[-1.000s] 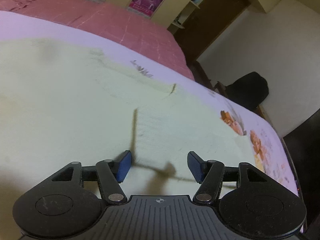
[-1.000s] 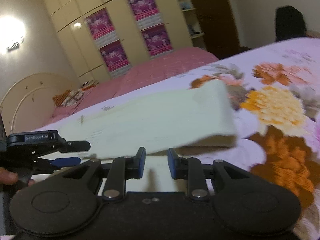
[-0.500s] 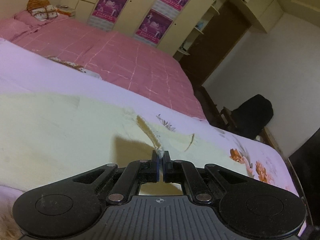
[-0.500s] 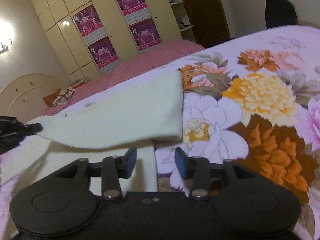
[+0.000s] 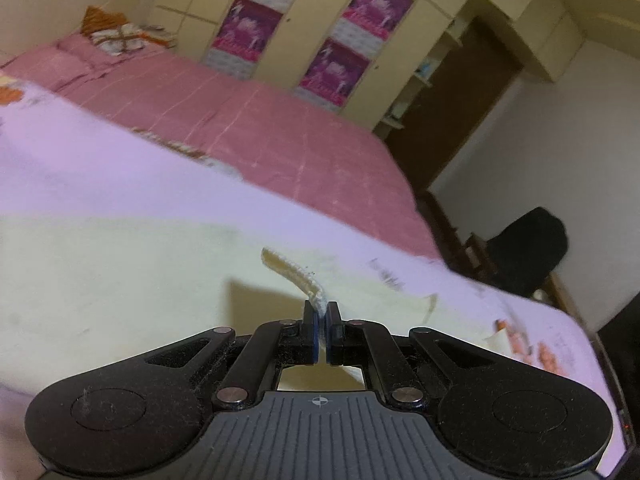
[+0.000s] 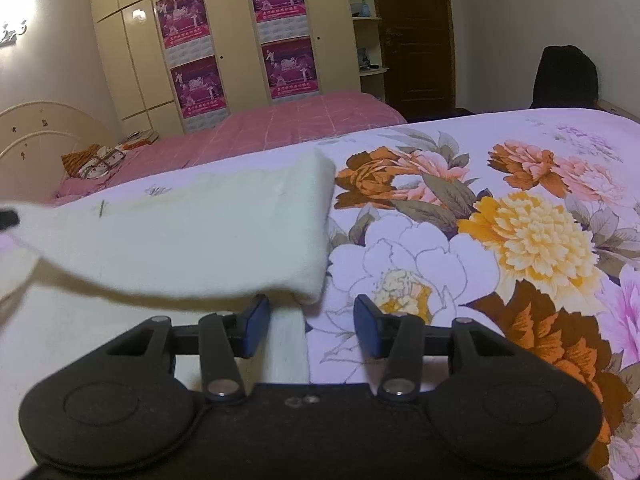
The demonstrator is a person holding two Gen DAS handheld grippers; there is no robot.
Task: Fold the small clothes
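Observation:
A pale cream knit garment (image 5: 100,280) lies on the floral bedspread (image 6: 520,208). My left gripper (image 5: 322,312) is shut on a ribbed edge of the garment (image 5: 292,272) and holds it lifted off the bed. In the right wrist view a folded-over cream layer (image 6: 200,240) hangs raised at the left, sloping down to the bed just past my right gripper (image 6: 312,320). The right gripper is open and empty, with the garment's lower layer (image 6: 288,340) between its fingers.
A second bed with a pink cover (image 5: 260,132) stands behind. Cream wardrobes with purple posters (image 6: 224,48) line the far wall. A dark chair (image 5: 532,248) stands by the bed's far end, beside a brown door (image 6: 412,32).
My left gripper shut on the garment's edge and lifted it. My right gripper opened wider, let go of the folded layer and drew back a little.

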